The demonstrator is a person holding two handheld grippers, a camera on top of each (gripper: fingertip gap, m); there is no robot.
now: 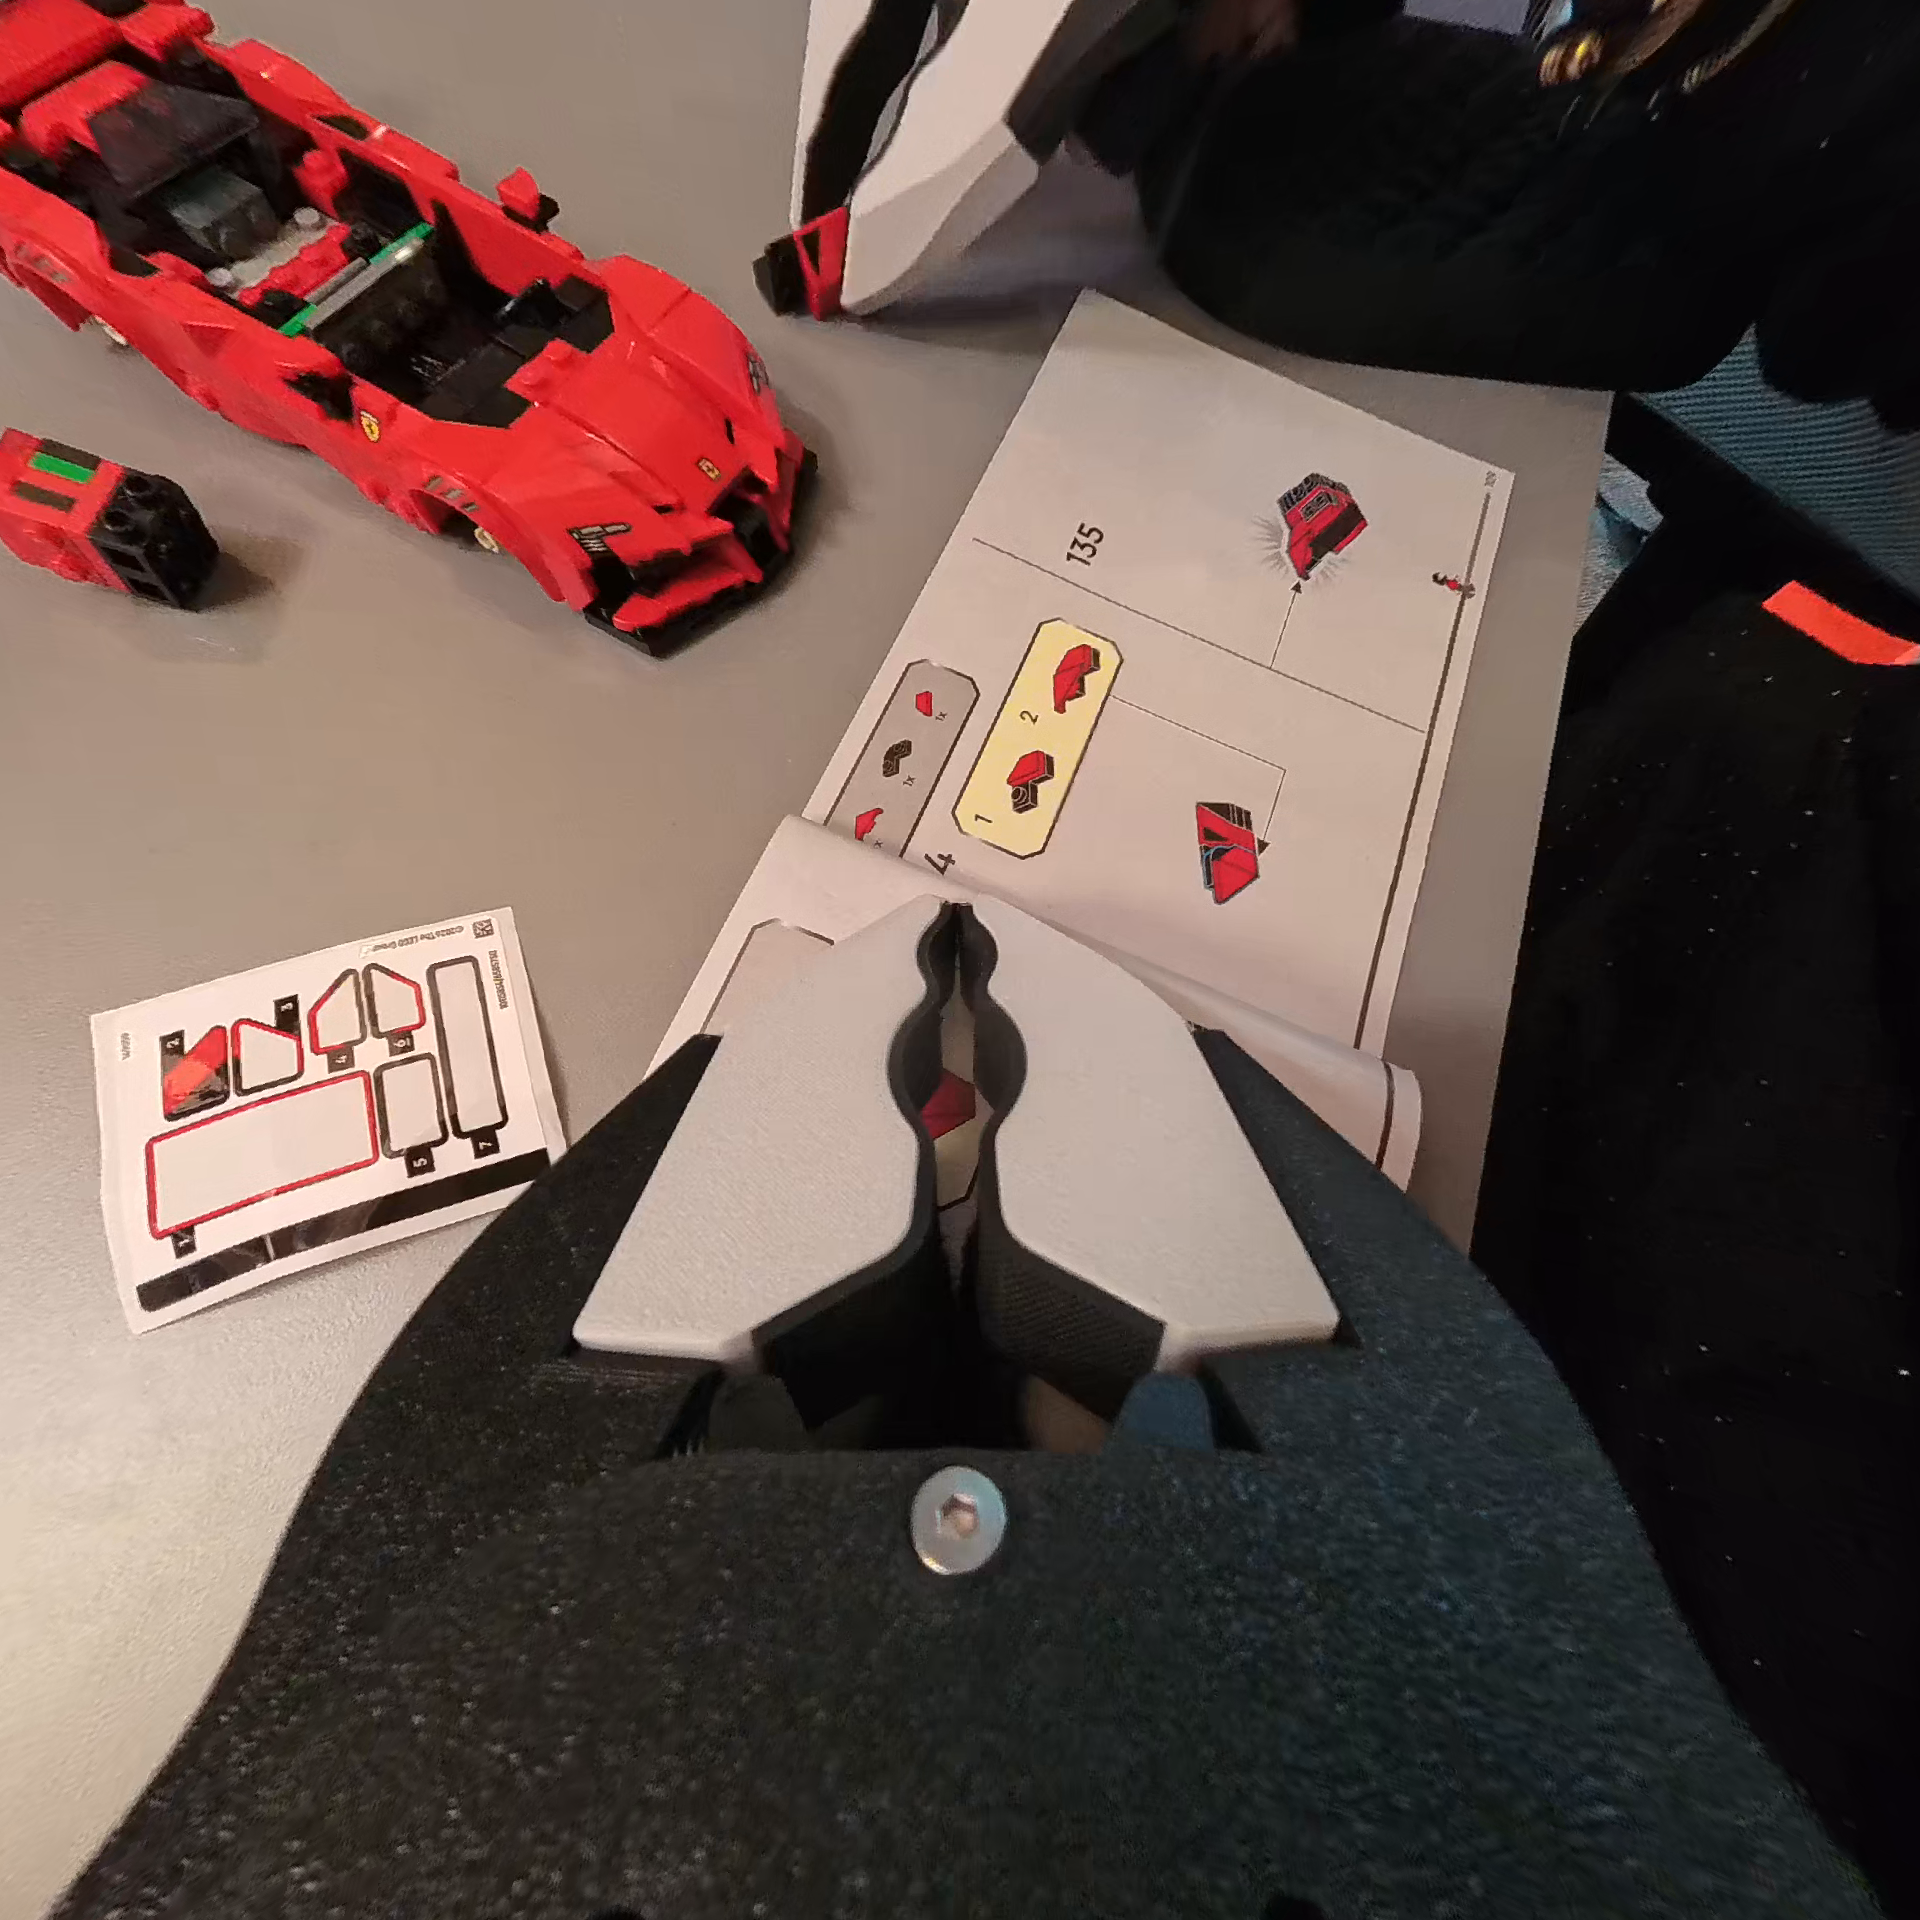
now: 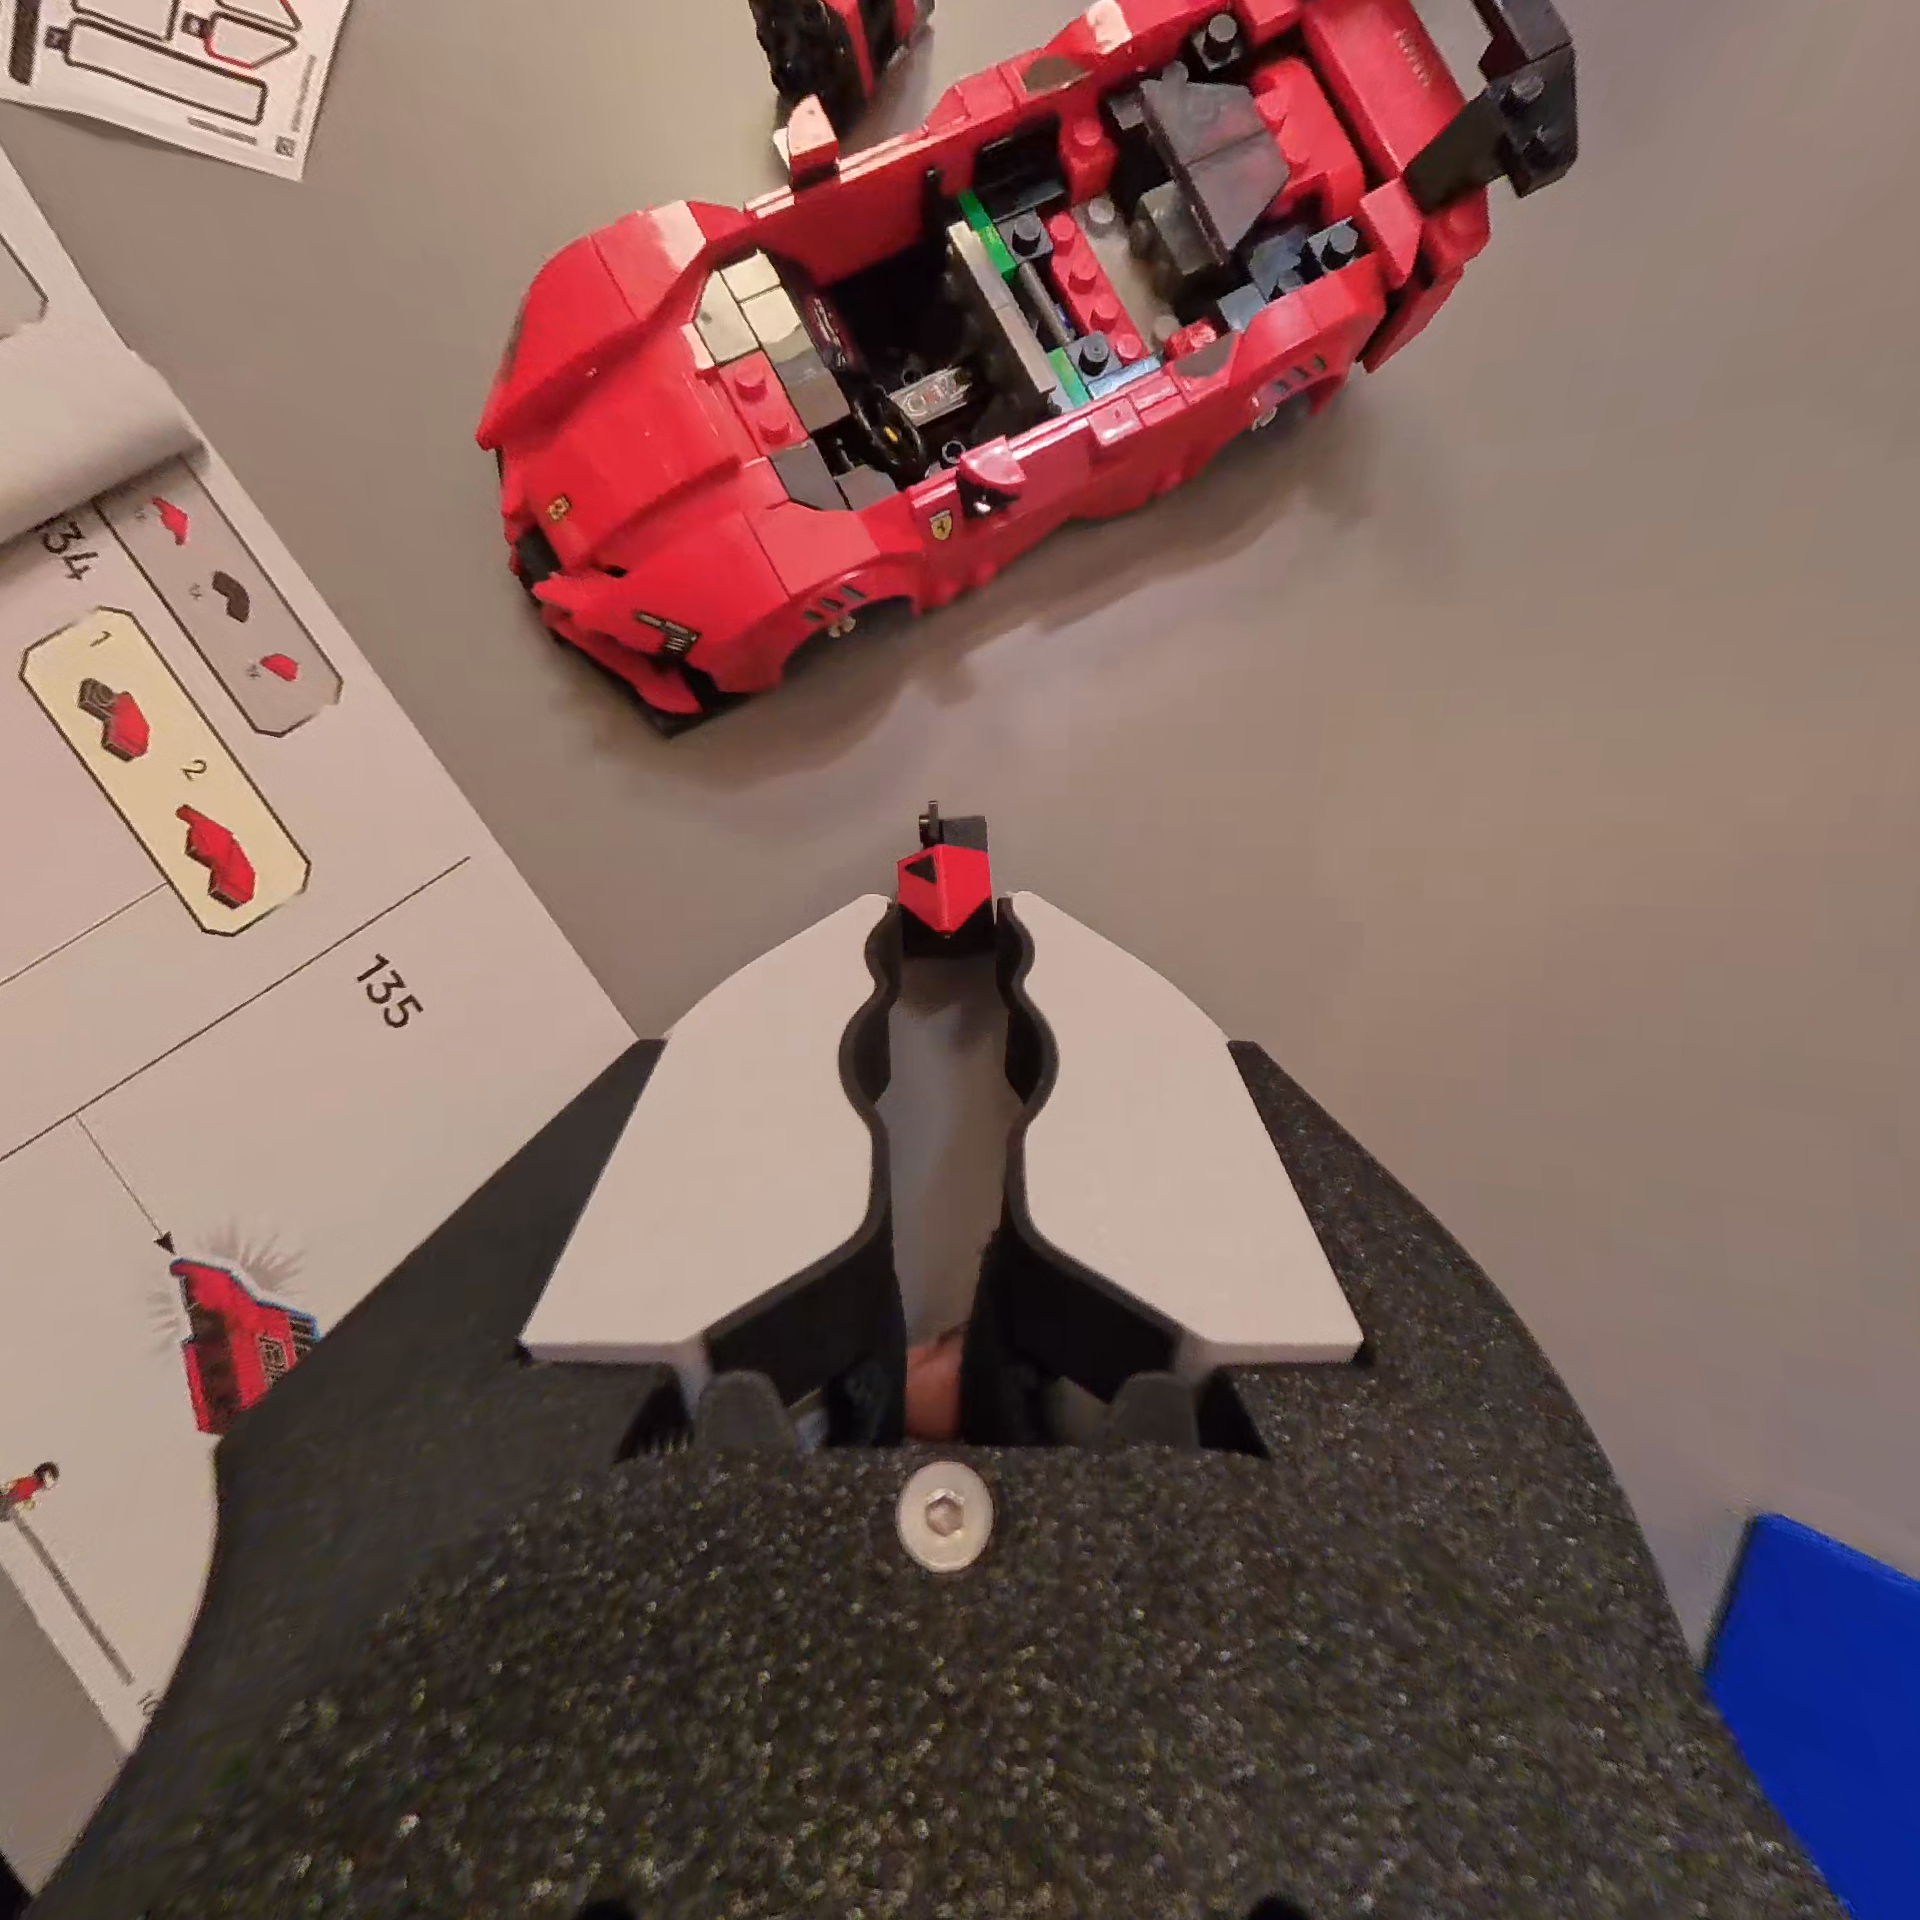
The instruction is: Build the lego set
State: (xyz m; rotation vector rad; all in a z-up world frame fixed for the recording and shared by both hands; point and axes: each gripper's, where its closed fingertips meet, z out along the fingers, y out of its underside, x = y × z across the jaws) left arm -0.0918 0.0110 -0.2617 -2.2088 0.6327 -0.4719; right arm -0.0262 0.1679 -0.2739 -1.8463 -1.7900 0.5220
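Grey tabletop [image 2: 1351, 831]. Red brick-built sports car, roof off [image 2: 935, 395], mid-table. Open instruction booklet [image 1: 1195, 675] beside car. Left gripper [image 1: 958, 914] pinched closed over booklet, possibly gripping page. Right gripper [image 2: 943, 914] clamps small red-black wedge brick assembly [image 2: 940, 894] above tabletop.

A blue flat object [image 2: 1829, 1704] lies at the grey table's [image 2: 1455, 831] near edge.
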